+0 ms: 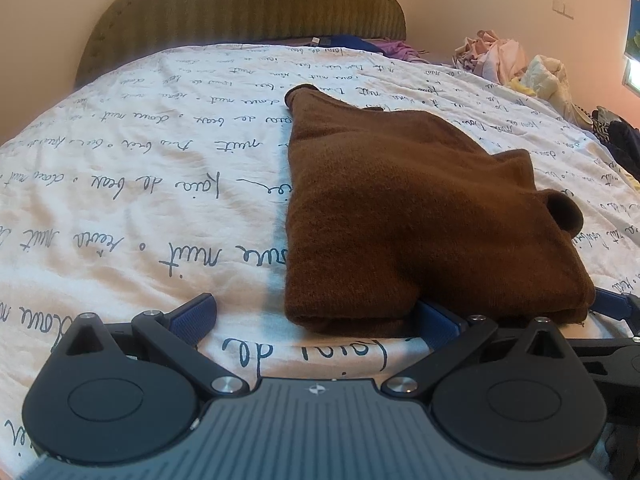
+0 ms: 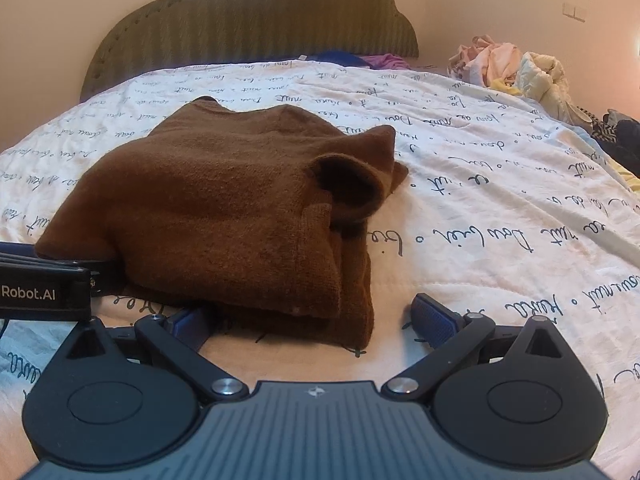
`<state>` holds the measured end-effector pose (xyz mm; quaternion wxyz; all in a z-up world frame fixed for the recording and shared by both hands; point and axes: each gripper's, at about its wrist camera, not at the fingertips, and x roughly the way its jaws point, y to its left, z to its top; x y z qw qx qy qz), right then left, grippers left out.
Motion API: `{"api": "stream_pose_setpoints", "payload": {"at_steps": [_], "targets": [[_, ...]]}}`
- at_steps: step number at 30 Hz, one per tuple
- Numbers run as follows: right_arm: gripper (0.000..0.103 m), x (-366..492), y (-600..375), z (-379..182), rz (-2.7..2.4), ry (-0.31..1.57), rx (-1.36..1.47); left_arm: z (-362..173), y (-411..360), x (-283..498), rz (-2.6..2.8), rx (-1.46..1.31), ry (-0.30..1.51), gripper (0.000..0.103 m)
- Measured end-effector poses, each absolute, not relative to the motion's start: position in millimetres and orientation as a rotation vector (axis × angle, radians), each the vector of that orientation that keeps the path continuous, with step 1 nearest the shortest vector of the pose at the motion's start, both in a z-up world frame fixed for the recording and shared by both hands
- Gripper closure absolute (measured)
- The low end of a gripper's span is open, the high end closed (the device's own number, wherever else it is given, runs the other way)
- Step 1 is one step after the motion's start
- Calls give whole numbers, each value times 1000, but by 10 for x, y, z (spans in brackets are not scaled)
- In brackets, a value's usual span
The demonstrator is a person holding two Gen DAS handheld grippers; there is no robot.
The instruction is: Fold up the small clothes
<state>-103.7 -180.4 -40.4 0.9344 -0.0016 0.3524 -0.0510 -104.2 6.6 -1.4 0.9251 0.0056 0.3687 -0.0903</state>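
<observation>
In the left wrist view, the left gripper (image 1: 316, 312) is seen spread wide, low over the bed cover. Its left blue pad rests free on the cover, while its right pad is tucked under the near folded edge of the brown knitted sweater (image 1: 404, 216). Nothing is clamped between the jaws. The sweater lies just ahead of this gripper and to the right of its centre line, folded into a thick stack, with one sleeve stretched away toward the headboard (image 1: 248, 8).

In the right wrist view, the right gripper (image 2: 316, 320) is likewise held wide apart. The near edge of the sweater (image 2: 224, 208) is found between its two pads, nearer the left one, which is partly hidden beneath the fabric; the right pad stands clear of the cloth on the cover. A rolled cuff is seen on top of the stack toward the right.

The sweater rests on a white quilt printed with dark handwriting (image 2: 480, 184). Farther off, at the right edge of the bed, a heap of pale clothes (image 2: 508, 68) is seen. Beyond the quilt the olive ribbed headboard stands against the wall.
</observation>
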Motion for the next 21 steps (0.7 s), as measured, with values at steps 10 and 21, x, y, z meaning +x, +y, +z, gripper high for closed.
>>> {"api": "stream_pose_setpoints", "payload": {"at_steps": [10,21], "targets": [[0,-1022,-1819,-394,-88,733,-9,-1,53,-1060,-179,24,751,0],[0,-967,-1820,-361,-75,782,-10,4,29,-1043,-165,28,756,0]]}}
